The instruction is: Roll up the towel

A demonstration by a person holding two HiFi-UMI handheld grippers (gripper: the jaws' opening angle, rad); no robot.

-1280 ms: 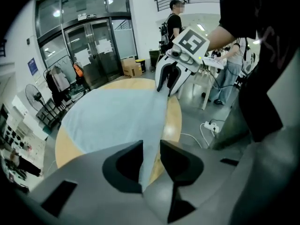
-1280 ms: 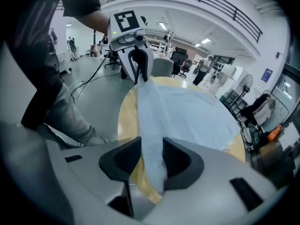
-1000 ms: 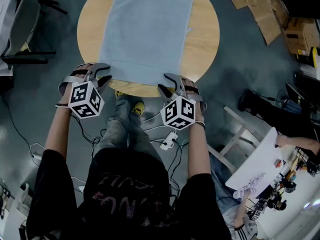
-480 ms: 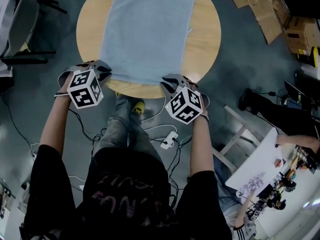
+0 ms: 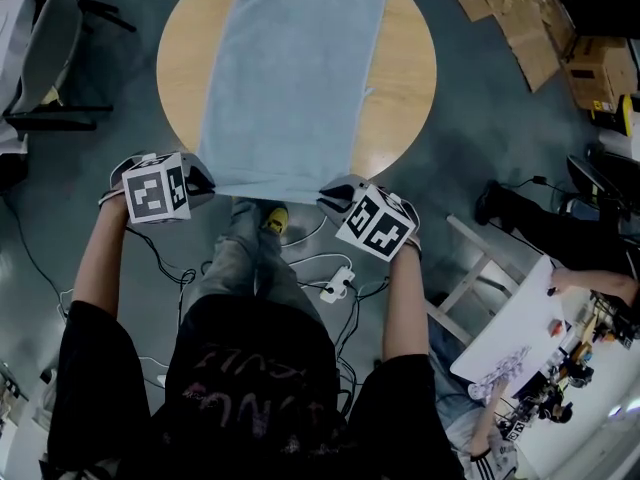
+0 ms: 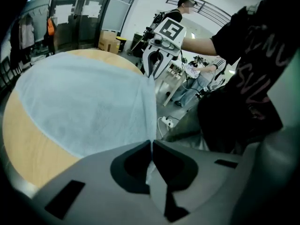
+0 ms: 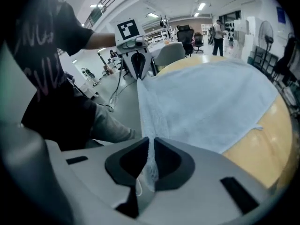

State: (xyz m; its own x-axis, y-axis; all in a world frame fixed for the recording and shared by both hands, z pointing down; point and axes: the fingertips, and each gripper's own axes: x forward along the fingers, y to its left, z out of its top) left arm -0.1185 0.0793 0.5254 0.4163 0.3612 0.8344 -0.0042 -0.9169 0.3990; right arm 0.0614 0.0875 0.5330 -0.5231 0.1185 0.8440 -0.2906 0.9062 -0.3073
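While a round, pale wooden table [image 5: 400,78] is seen from above, a long light-blue terry towel [image 5: 290,78] is spread along it, its near edge reaching past the rim. Its two near corners are pinched between the jaws of the left gripper [image 6: 151,146] and the right gripper [image 7: 151,146], which have just been closing.

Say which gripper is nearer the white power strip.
The right gripper; the left gripper is across the legs from the power strip. Both have just been closing on the towel.

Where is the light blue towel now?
In the head view, the light blue towel lies across the round wooden table, near corners held by left gripper and right gripper.
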